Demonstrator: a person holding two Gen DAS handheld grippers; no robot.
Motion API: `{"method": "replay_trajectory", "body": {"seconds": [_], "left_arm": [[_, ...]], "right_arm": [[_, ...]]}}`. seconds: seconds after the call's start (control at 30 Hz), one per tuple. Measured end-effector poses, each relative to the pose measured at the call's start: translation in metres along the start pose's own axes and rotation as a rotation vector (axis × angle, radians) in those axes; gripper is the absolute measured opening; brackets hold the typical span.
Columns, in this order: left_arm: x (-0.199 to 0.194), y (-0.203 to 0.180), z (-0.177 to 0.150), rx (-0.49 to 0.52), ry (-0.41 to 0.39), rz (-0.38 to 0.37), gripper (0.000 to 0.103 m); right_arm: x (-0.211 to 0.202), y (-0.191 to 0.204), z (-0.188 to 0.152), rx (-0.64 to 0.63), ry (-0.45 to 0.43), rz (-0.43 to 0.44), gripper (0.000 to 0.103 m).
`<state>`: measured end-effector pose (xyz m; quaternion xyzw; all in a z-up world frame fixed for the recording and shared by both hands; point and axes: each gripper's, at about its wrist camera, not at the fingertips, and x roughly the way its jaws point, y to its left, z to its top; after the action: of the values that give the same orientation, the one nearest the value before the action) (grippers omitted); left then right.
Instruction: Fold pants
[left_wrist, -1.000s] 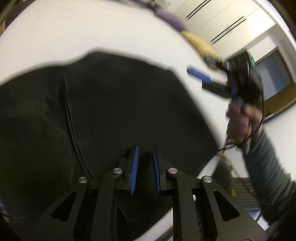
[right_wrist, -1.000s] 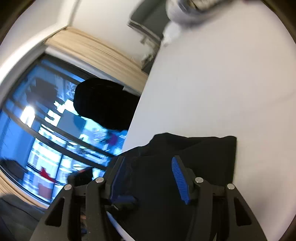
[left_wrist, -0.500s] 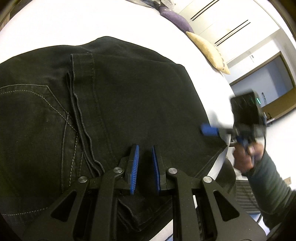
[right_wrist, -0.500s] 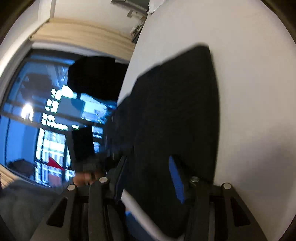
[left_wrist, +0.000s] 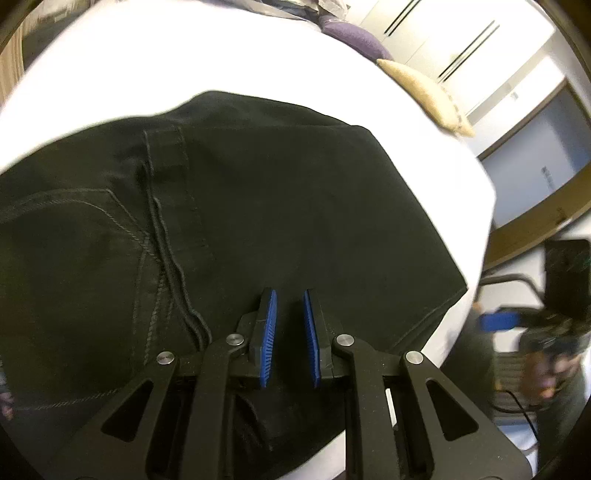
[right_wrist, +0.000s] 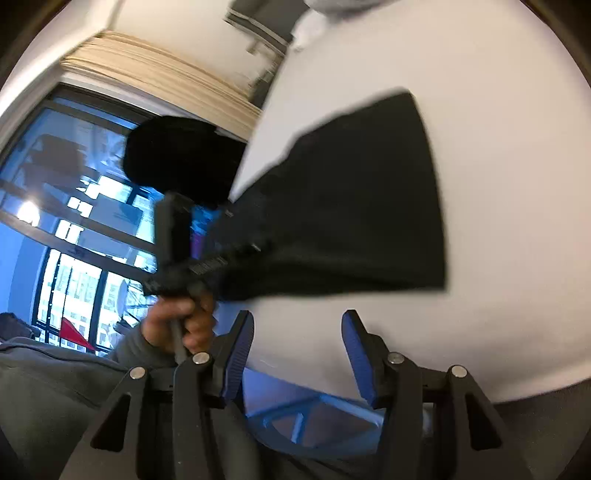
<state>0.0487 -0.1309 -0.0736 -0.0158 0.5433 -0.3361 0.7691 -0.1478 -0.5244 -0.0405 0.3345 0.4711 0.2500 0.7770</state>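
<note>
pants (left_wrist: 277, 221) made of black, thick jean cloth lie folded on a white table (left_wrist: 184, 62), close to its near edge. in the left wrist view you can see the stitch lines, a curved pocket seam and a belt loop (left_wrist: 164, 147) on the cloth. the shape is wide and flat with a straight edge on the right side. the left gripper (left_wrist: 289, 332) hovers just over the pants. its 2 blue ribbed pads (left_wrist: 267, 339) have a narrow gap between them, and i cannot tell if any cloth is pinched low down in there.

in the right wrist view the pants (right_wrist: 351, 206) look like a dark blurry wedge with no stitches to see. the right gripper (right_wrist: 295, 350) is off the cloth, over the bare table edge (right_wrist: 480, 332), with its blue pads wide apart and nothing between them. this view also shows the left hand (right_wrist: 181, 325) in a grey sleeve gripping its handle, and a big window (right_wrist: 74, 206) behind.

only the left wrist view shows a tan cushion (left_wrist: 424, 96) and a purple cushion (left_wrist: 351, 37) at the far side of the table.
</note>
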Motion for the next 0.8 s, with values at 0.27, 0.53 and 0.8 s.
{"method": "replay_trajectory", "body": {"seconds": [0.27, 0.53, 0.8], "left_arm": [[-0.060, -0.007, -0.020, -0.021, -0.063, 0.207, 0.030], [-0.115, 0.004, -0.057, -0.087, -0.139, 0.369, 0.095], [-0.157, 0.040, -0.075, -0.203, -0.164, 0.418, 0.095]], "right_arm": [[0.024, 0.025, 0.046, -0.014, -0.119, 0.015, 0.056], [0.099, 0.036, 0.072, 0.018, -0.090, 0.039, 0.056], [0.138, 0.053, 0.082, 0.010, -0.077, 0.063, 0.056]]}}
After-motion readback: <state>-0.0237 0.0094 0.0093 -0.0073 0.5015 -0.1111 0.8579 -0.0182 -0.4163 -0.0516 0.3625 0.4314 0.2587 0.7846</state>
